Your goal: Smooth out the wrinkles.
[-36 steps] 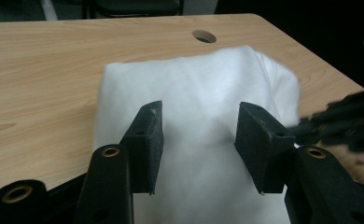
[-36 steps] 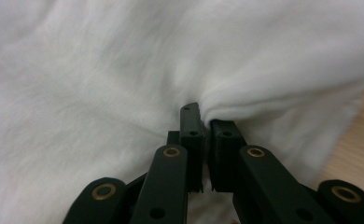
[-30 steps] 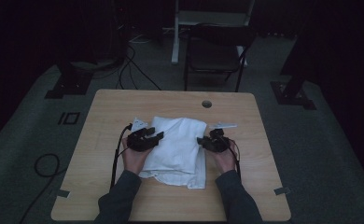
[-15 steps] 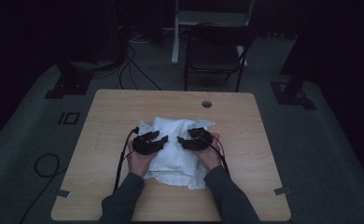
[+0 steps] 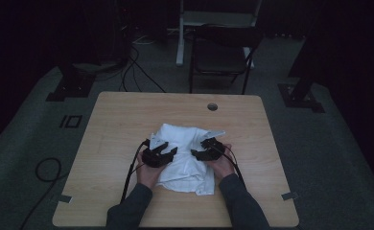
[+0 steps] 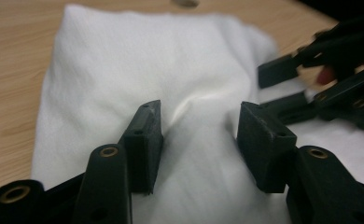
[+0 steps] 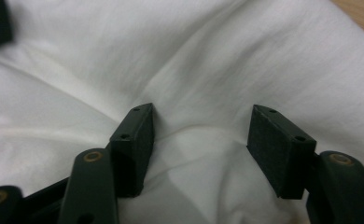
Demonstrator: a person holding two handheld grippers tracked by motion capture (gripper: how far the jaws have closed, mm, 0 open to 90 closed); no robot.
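cloth: soft, light folded white cotton cloth (image 5: 185,153), pinch a raised crease | left gripper (image 6: 201,128): jaws wide, gripping nothing | right gripper (image 7: 201,135): jaws just opening, cloth between, unpinched

wooden table (image 5: 118,120), dark chair (image 5: 221,57), floor cables (image 5: 137,72)

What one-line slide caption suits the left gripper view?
Left gripper, jaws open, over a white cloth on the wooden table.
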